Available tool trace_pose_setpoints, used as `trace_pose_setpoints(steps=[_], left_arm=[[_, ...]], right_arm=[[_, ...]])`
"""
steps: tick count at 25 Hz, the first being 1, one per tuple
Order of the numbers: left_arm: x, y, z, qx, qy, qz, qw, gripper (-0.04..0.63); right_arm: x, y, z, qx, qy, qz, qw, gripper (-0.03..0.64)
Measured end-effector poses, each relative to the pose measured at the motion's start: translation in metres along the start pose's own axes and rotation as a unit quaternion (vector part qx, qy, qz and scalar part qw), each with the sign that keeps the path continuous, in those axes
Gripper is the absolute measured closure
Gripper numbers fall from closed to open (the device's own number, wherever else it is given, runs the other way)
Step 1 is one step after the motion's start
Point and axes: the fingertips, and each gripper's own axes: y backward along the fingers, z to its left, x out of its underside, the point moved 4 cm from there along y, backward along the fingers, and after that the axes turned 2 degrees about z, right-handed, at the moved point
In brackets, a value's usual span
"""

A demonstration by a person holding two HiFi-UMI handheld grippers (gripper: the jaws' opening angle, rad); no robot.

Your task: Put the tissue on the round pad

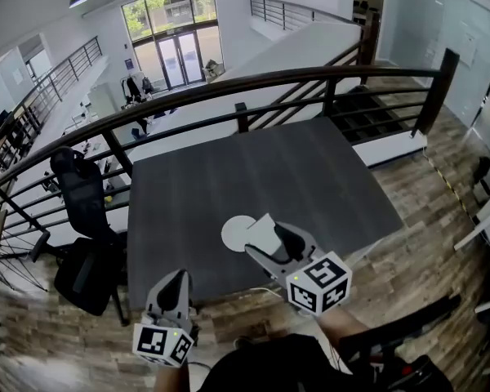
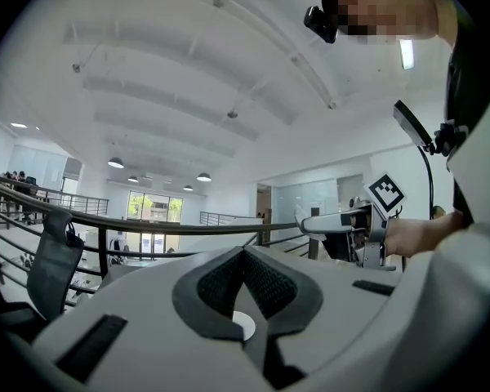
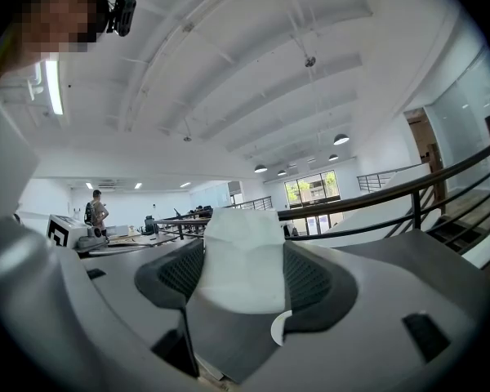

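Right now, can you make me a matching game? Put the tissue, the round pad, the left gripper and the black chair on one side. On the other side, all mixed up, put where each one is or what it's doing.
Things:
1. tissue
2. round pad
3. left gripper
4. office chair

Places or states:
A. jaws together, holding nothing
B. on the floor, left of the table
C. gripped between the jaws of the right gripper
D. lying flat on the table

Pairs: 1-C, 2-D, 3-A, 4-B.
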Motion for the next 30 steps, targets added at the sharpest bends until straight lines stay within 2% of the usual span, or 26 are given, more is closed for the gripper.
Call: trace_pose_setpoints(steps=[9,20,25,30], left_arm=[[0.007,0.001,0.036,0.009,0.015,0.002,0.9999,0.601],[-0.003,-0.044,0.046,-0.017,0.015,0.001,0.9997,0.601],[-0.004,-0.060,0.046,-0.038,0.020,0.008,0.9990,0.601],[-0.001,-0.072,0.049,-0.057,0.041,0.015,0.9974,0.601]], right_arm=[[0.002,-0.032,0.009,0.009,0.001,0.011,1.000,0.310],[-0.003,-0.079,-0.045,-0.008,-0.004,0.033,0.999,0.310],[0.020,-0.107,-0.078,-0.010,-0.014,0.066,0.998,0.310],[0.052,-0.132,-0.100,-0.029,-0.034,0.105,0.993,0.310]])
